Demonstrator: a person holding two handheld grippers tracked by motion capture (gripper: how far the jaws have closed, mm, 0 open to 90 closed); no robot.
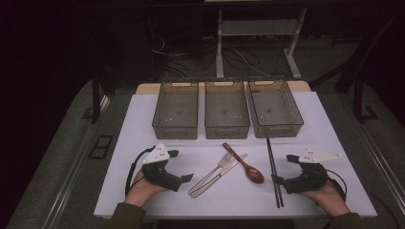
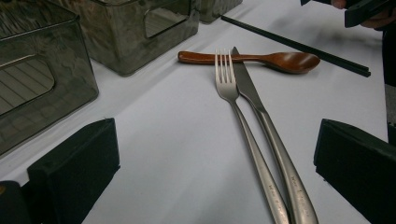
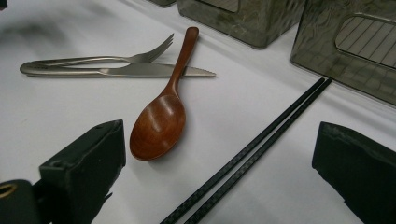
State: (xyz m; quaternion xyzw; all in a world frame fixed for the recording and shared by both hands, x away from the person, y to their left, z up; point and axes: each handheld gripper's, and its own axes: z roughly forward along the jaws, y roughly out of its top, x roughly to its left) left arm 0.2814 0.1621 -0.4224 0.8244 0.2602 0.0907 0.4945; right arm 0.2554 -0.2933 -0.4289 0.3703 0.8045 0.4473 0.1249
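Resting near the front edge of the white-covered table (image 1: 143, 124), the left gripper (image 1: 180, 172) sat with its jaws spread wide and nothing between them, aimed at the silver metal fork (image 2: 233, 107) and silver metal knife (image 2: 261, 116) lying side by side at the middle. The right gripper (image 1: 282, 168), toward the front right corner, was likewise wide and empty. The brown wooden spoon (image 3: 163, 112) lay across the knife's tip, with the pair of black chopsticks (image 3: 261, 149) just beside it. 3 smoky translucent plastic bins (image 1: 227, 114) stood in a row along the back edge.
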